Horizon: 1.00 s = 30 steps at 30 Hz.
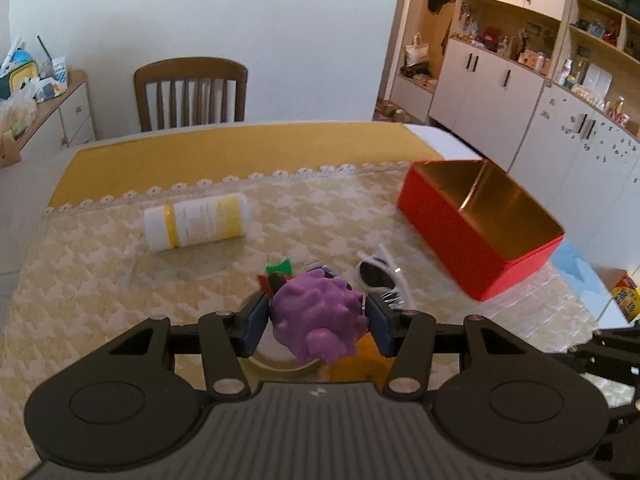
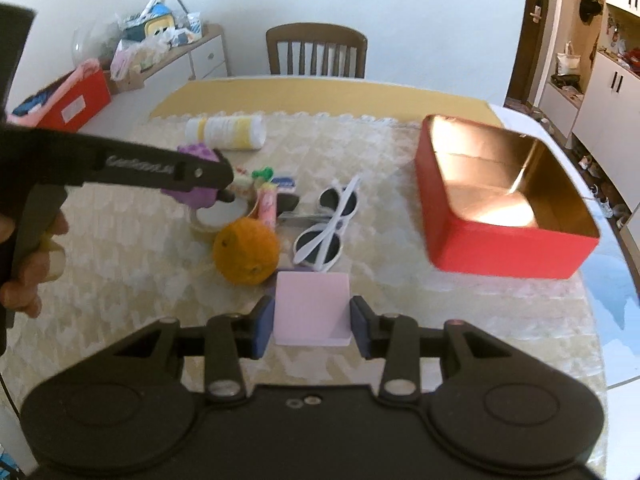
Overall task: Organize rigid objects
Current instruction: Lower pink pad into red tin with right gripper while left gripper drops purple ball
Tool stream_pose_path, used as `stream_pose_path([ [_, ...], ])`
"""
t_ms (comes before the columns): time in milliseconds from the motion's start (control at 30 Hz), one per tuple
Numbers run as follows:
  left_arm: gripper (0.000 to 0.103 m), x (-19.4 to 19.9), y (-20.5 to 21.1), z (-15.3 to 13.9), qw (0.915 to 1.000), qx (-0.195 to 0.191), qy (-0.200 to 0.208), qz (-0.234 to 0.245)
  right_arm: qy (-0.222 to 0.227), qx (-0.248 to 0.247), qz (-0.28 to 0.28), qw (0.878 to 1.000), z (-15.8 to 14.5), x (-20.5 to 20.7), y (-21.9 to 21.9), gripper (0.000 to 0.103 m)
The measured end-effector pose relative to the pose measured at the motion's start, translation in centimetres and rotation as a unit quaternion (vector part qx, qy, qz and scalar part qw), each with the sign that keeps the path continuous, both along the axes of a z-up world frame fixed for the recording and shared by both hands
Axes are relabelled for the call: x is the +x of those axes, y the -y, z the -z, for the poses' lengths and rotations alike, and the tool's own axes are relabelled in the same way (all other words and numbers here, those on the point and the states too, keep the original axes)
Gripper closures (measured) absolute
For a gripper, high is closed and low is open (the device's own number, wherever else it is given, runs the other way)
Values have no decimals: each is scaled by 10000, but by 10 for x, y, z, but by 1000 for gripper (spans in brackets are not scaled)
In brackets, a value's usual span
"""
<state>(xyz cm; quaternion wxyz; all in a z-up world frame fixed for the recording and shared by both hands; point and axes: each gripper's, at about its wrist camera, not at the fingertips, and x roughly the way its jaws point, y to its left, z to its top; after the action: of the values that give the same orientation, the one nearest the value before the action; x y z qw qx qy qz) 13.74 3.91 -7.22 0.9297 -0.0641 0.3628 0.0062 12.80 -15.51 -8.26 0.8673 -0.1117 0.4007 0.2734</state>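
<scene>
My left gripper (image 1: 316, 314) is shut on a bumpy purple toy (image 1: 320, 320), lifted just above a tape roll (image 1: 280, 360) and small clutter on the table. The right wrist view shows that same toy (image 2: 198, 152) in the left gripper (image 2: 222, 188), coming in from the left. My right gripper (image 2: 312, 318) is shut on a pale pink block (image 2: 312, 308), whose sides its blue pads (image 2: 262, 326) press. An open red box (image 1: 448, 236) with a gold inside stands at the right (image 2: 508, 248); I see nothing inside it.
A white and yellow bottle (image 2: 226, 132) lies on its side at the back. White sunglasses (image 2: 328, 224), an orange (image 2: 246, 250), a pink tube (image 2: 267, 204) and small bits crowd the middle. A chair (image 2: 316, 50) stands behind the table. A hand (image 2: 28, 280) shows at left.
</scene>
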Motion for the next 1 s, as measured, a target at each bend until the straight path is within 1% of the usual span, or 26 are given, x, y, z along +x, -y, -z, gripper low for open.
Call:
stream_pose_path([
  [100,51,-2,9,-12,10000,28,59,73,17,84,22,10000,-12,5,9,63],
  [267,51,5,21,-31,9997,-91,139,155,224,85,65,9997,-34,17,22,63],
  [400,51,16,35,-44,9993,-131,229,255,380,111,136,9991,-48,35,38,63],
  [500,51,28,48,-52,9989,-164,304,326,477,89,190,9986,-52,48,48,63],
  [800,51,80,98,-71,9980,-195,390,467,515,79,291,9982,-60,96,87,63],
  [1000,51,123,131,-69,9978,-136,350,541,509,35,183,9985,-56,122,109,63],
])
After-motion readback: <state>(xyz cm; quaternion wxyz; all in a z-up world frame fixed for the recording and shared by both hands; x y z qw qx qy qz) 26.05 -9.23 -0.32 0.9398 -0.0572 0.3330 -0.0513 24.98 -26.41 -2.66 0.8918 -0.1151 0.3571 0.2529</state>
